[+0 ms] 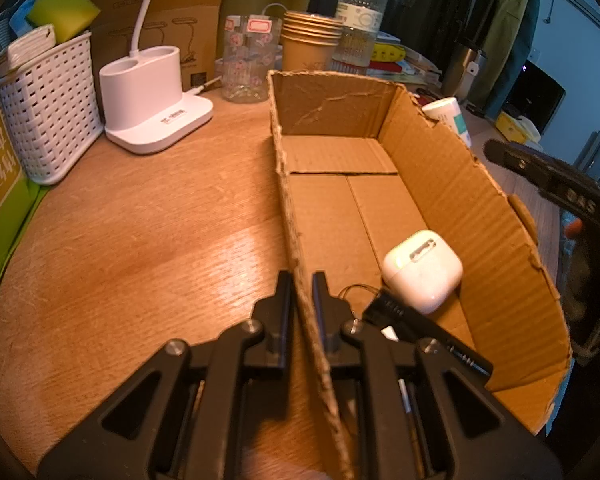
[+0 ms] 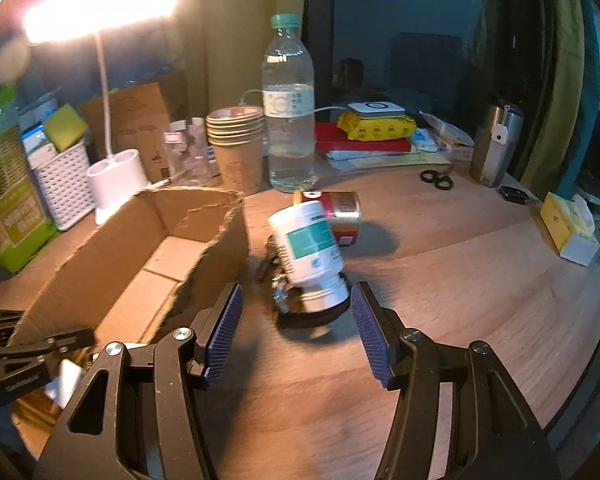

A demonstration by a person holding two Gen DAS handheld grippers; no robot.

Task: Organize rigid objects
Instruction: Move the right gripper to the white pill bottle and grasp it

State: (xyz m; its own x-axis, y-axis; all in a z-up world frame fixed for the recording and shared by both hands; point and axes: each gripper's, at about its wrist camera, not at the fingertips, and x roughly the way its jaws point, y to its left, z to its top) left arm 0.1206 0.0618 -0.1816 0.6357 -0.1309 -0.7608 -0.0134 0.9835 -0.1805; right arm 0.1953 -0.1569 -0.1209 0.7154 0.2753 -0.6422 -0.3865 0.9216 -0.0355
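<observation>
My left gripper is shut on the near left wall of an open cardboard box, with the wall edge running between its fingers. Inside the box lie a white earbud case and a black pen-like item. My right gripper is open, its blue pads apart. Just ahead of its fingertips a white bottle with a teal label lies tilted on a black strap, right of the box. Behind the bottle lies a red and gold can.
Along the back of the wooden desk stand a white lamp base, a white basket, stacked paper cups, a water bottle and a steel flask. Scissors and a tissue box lie to the right.
</observation>
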